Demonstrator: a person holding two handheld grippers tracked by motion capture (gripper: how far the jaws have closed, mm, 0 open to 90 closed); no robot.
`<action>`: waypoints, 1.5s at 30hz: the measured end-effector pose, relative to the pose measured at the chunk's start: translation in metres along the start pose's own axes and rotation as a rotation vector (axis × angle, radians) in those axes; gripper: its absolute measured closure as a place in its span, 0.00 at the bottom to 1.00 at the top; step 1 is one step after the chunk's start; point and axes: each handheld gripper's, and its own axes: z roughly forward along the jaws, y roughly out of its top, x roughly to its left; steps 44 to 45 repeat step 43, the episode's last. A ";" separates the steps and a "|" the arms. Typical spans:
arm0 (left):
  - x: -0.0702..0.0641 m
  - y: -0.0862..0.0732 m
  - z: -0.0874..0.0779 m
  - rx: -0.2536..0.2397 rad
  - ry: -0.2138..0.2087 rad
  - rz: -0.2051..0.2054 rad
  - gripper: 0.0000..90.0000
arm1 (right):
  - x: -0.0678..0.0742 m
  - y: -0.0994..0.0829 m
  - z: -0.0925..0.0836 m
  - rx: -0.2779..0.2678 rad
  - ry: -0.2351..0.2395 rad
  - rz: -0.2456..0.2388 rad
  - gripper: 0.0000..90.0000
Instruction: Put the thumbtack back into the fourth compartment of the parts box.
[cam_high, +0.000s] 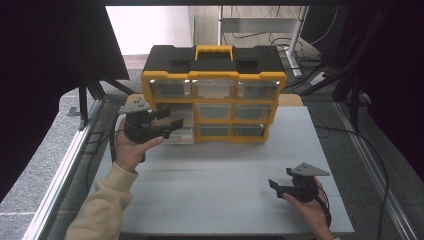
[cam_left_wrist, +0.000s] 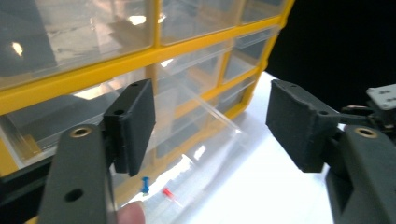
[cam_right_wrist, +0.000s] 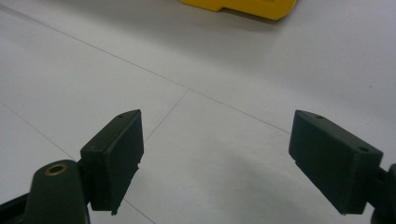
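Left gripper (cam_high: 176, 121): held at the left front of the organizer, jaws spread apart with nothing pinched between them; in the left gripper view a clear drawer shows in the gap, untouched by either pad (cam_left_wrist: 134, 126).
Right gripper (cam_high: 273, 185): nearest the person, low over the bare counter (cam_high: 225, 170) at the right, jaws wide and empty; in its own view they frame plain white surface (cam_right_wrist: 210, 154).
Pulled drawer (cam_high: 181, 134): clear plastic, bottom-left slot, slid partway out toward the person; its long axis runs out of the cabinet front, roughly in line with the left gripper's jaws.
Drawer contents: a blue pushpin (cam_left_wrist: 145, 185) and a red pushpin (cam_left_wrist: 167, 192) lie on the drawer floor, close together, just below and ahead of the left gripper.
Key relation: the drawer sits directly ahead of and slightly under the left gripper; the right gripper is well apart from it, across the counter. The left hand (cam_high: 131, 149) is plainly the nearer one for any push, pull or pick there.
Storage organizer (cam_high: 214, 80): yellow frame, black top with yellow handle, three rows of clear drawers, standing at the far middle of the counter.
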 end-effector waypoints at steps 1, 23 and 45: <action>-0.003 -0.002 -0.003 -0.002 -0.015 0.000 0.34 | 0.000 0.000 0.000 0.001 0.002 -0.001 0.20; -0.030 -0.111 -0.017 0.162 0.019 0.001 0.32 | 0.002 0.003 0.003 0.000 0.003 -0.010 0.20; -0.003 -0.150 -0.005 0.242 0.123 -0.049 0.30 | 0.002 0.005 0.002 -0.017 0.015 -0.017 0.20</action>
